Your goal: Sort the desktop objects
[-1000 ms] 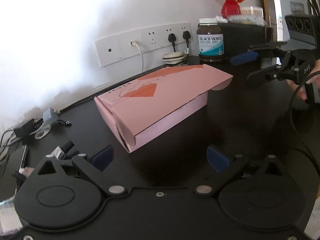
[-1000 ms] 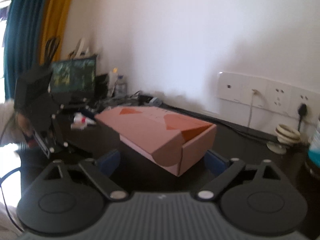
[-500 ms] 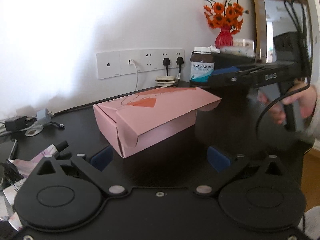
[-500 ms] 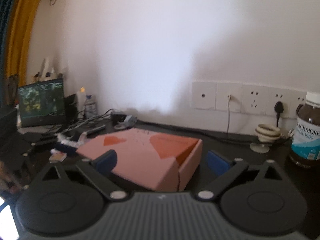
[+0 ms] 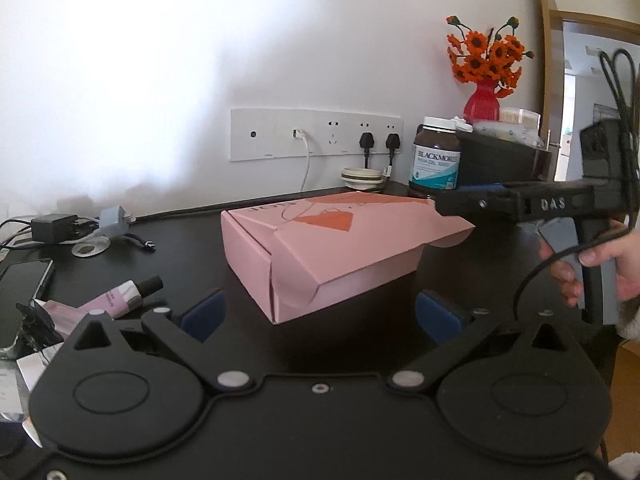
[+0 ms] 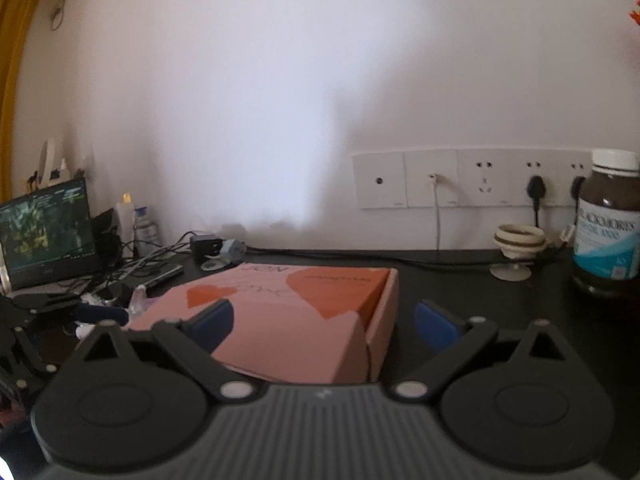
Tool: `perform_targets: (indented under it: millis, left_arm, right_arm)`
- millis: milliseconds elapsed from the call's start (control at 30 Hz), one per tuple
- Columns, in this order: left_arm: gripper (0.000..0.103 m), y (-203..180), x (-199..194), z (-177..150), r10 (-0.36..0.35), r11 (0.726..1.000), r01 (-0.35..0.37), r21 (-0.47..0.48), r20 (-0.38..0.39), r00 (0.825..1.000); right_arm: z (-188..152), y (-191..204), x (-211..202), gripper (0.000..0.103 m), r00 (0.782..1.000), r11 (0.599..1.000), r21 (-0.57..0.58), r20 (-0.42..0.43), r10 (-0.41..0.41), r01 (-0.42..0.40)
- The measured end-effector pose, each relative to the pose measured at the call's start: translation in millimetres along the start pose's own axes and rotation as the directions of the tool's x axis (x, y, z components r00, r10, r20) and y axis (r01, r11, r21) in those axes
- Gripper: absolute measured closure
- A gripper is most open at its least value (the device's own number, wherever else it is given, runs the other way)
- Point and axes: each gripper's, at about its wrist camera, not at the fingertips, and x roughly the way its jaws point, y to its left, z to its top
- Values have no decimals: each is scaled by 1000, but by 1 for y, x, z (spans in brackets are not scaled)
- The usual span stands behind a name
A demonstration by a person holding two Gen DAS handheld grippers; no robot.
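Note:
A pink cardboard box [image 5: 340, 248] with orange shapes on its lid lies on the black desk [image 5: 192, 240]. My left gripper [image 5: 319, 315] is open just in front of the box's near corner, holding nothing. In the left wrist view my right gripper [image 5: 516, 202], held by a hand [image 5: 600, 268], hangs over the box's right end. In the right wrist view the box [image 6: 304, 312] sits low between the open fingers of my right gripper [image 6: 323, 320], which holds nothing. My left gripper [image 6: 36, 308] shows at the far left there.
A brown supplement bottle [image 5: 436, 160] and a tape roll [image 5: 362, 178] stand by the wall sockets. A pink tube [image 5: 120, 296], a phone [image 5: 20, 292], a charger [image 5: 54, 228] and cables lie at the left. A red vase [image 5: 484, 100] and a laptop [image 6: 46, 232] stand further off.
Both grippers have closed in on the pink box. The right one swung round from the side to hang over the box's right end. The box has not moved.

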Motion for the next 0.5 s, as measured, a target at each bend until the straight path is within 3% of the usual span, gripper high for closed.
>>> perform_targets:
  millis: [500]
  left_arm:
    - [0,-15,3,44,90,994,-93,59,62,994]
  right_arm:
    - [-15,2,1,2,998,998,-45,39,-51,53]
